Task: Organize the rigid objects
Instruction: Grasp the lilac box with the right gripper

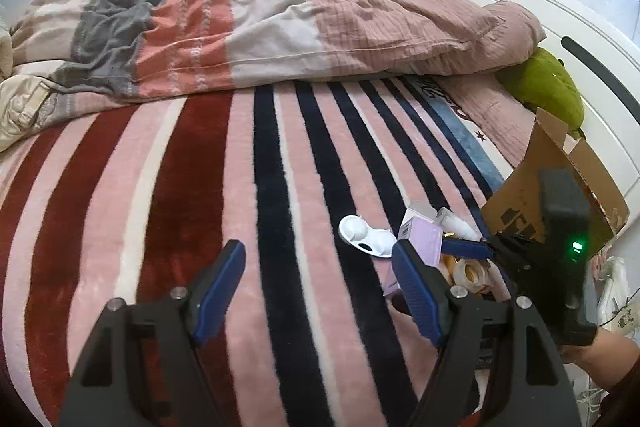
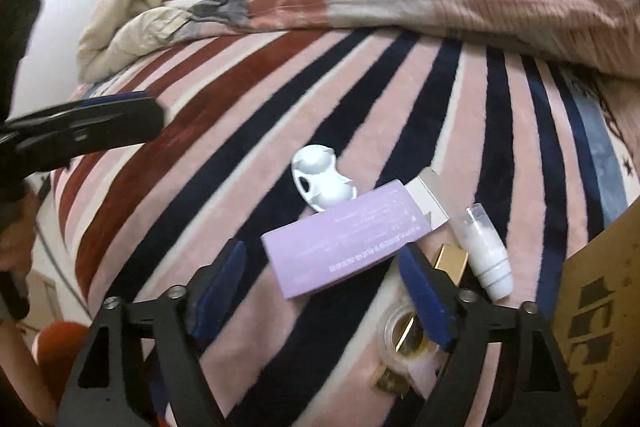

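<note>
Both grippers, left point(image 1: 320, 291) and right point(image 2: 322, 291), hang spread wide, holding nothing, above the striped blanket point(image 1: 200, 187)

Purple box point(image 2: 344, 243) lies between the right fingers; white case point(image 2: 320, 181) touching its far edge; tube point(image 2: 486, 247) beside; cardboard box point(image 2: 600, 287) at right.

Rumpled quilt point(image 1: 248, 23) on striped blanket point(image 1: 200, 187); green pillow point(image 1: 548, 83) beside headboard point(image 1: 560, 15).

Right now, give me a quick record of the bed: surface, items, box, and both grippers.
surface: striped blanket
items: purple box, white case, white tube, tape roll
cardboard box: at right, open
left gripper: open, empty
right gripper: open, over purple box, not gripping
</note>
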`<state>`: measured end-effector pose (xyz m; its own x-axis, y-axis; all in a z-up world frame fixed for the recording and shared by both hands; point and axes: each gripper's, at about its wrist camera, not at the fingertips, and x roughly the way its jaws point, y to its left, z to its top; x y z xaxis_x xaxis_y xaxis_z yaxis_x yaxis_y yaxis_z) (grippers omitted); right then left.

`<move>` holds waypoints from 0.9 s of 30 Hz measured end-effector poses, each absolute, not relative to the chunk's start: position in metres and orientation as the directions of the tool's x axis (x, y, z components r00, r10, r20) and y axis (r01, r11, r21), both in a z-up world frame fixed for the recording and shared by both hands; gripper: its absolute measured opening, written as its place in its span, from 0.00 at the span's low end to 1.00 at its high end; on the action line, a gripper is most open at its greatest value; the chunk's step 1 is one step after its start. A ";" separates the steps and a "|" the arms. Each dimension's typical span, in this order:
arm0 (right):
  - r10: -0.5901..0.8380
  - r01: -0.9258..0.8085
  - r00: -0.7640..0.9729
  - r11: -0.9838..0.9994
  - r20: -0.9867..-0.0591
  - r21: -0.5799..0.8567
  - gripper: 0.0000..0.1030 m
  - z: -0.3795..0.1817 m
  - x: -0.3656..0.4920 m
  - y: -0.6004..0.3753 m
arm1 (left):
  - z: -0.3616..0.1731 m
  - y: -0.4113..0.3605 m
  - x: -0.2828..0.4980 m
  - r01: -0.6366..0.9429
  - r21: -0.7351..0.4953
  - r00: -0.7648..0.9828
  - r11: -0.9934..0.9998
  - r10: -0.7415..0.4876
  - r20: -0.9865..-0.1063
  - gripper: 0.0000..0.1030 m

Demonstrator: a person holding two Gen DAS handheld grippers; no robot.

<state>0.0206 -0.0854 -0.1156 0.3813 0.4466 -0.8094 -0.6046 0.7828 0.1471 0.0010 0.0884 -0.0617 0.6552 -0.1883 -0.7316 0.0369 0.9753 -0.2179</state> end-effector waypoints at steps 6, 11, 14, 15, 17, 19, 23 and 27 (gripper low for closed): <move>0.471 -0.514 0.344 0.818 -0.812 0.258 0.85 -0.130 0.042 -0.079 | -0.060 0.088 0.000 0.036 -0.205 0.663 0.978 -0.177 -0.728 0.71; 0.448 -0.477 0.369 0.843 -0.815 0.248 0.47 -0.127 0.041 -0.084 | -0.060 0.089 0.001 0.029 -0.201 0.659 0.979 -0.169 -0.732 0.71; 0.454 -0.518 0.343 0.822 -0.822 0.237 0.34 -0.123 0.032 -0.086 | -0.060 0.089 0.000 0.028 -0.201 0.659 0.979 -0.170 -0.732 0.71; 0.449 -0.535 0.341 0.815 -0.826 0.223 0.34 -0.122 0.027 -0.086 | -0.060 0.088 0.000 0.031 -0.202 0.660 0.979 -0.172 -0.731 0.71; 0.446 -0.567 0.338 0.800 -0.829 0.199 0.33 -0.119 0.016 -0.087 | -0.059 0.088 -0.001 0.035 -0.206 0.661 0.978 -0.177 -0.729 0.71; 0.453 -0.588 0.339 0.786 -0.825 0.190 0.33 -0.114 0.006 -0.090 | -0.057 0.086 -0.002 0.045 -0.217 0.662 0.975 -0.191 -0.724 0.71; 0.495 -0.627 0.352 0.755 -0.794 0.193 0.33 -0.090 -0.007 -0.093 | -0.044 0.075 -0.003 0.102 -0.258 0.661 0.961 -0.259 -0.704 0.71; 0.556 -0.674 0.371 0.712 -0.743 0.196 0.33 -0.054 -0.019 -0.095 | -0.014 0.048 -0.007 0.188 -0.285 0.675 0.940 -0.335 -0.657 0.71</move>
<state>-0.0191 -0.0949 -0.0541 0.3713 0.5564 -0.7434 -0.6740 0.7122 0.1964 -0.0069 0.0479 -0.0141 0.6752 -0.3348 -0.6573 0.1883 0.9398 -0.2853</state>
